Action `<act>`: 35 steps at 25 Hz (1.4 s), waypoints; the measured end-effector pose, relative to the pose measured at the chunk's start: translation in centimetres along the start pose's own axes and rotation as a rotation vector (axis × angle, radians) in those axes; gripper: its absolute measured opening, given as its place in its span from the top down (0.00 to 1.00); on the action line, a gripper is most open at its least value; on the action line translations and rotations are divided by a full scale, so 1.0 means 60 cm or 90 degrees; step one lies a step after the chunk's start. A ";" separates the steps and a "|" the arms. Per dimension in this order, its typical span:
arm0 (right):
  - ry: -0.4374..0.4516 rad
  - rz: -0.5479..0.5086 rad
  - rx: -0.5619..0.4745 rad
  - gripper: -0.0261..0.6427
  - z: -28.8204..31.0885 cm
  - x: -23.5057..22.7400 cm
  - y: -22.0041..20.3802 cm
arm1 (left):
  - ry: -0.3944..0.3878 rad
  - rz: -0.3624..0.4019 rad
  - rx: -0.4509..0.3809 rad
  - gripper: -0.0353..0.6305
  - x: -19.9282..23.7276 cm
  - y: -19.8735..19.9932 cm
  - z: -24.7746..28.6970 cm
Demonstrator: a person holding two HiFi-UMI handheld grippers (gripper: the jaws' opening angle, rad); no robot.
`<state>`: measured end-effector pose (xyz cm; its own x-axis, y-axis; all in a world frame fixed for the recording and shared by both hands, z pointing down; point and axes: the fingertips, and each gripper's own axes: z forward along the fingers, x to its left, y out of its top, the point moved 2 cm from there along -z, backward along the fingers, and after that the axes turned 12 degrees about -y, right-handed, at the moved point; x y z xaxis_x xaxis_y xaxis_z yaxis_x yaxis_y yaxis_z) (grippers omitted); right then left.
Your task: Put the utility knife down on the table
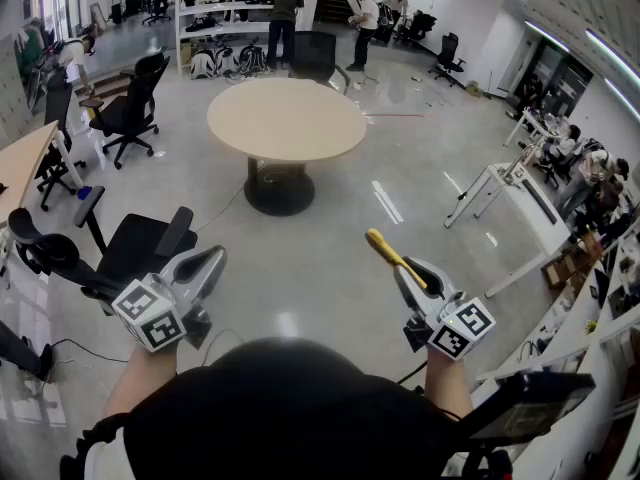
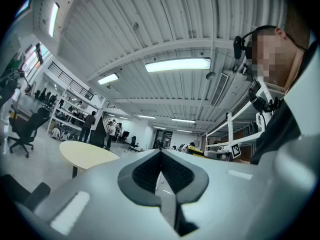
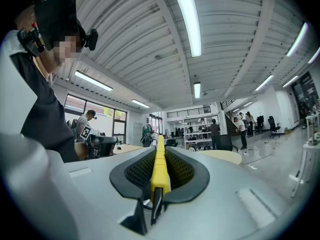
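My right claw (image 1: 412, 280), lower right, clamps the yellow utility knife (image 1: 392, 252), which juts up-left. My left claw (image 1: 208, 265) is closed and empty. The round table (image 1: 285, 118) sits well apart at upper centre, so I should carry the knife level, lay it flat, then let go.

No text, label or number can be read

Open office-lab: swivel chairs (image 1: 130, 108), round table (image 1: 286, 118), desks (image 1: 20, 163), storage shelves (image 1: 225, 18).
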<state>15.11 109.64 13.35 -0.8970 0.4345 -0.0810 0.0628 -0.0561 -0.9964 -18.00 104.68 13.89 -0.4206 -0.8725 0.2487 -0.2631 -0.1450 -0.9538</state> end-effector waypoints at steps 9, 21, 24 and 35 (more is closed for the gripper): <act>-0.001 0.002 -0.004 0.85 -0.012 -0.012 0.002 | -0.006 0.004 0.003 0.95 -0.013 0.002 0.013; 0.017 0.040 -0.007 0.85 -0.064 -0.050 -0.004 | -0.023 0.009 0.019 0.95 -0.059 -0.015 0.067; 0.015 0.046 -0.008 0.85 -0.085 -0.075 -0.005 | -0.025 0.006 0.025 0.95 -0.078 -0.022 0.093; 0.034 0.078 0.006 0.85 -0.162 -0.172 -0.032 | -0.023 -0.012 0.060 0.95 -0.161 -0.084 0.195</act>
<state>28.51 113.99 15.90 -0.8581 0.4711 -0.2041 0.1669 -0.1200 -0.9786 -2.44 108.37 14.33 -0.3848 -0.8849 0.2626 -0.1879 -0.2034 -0.9609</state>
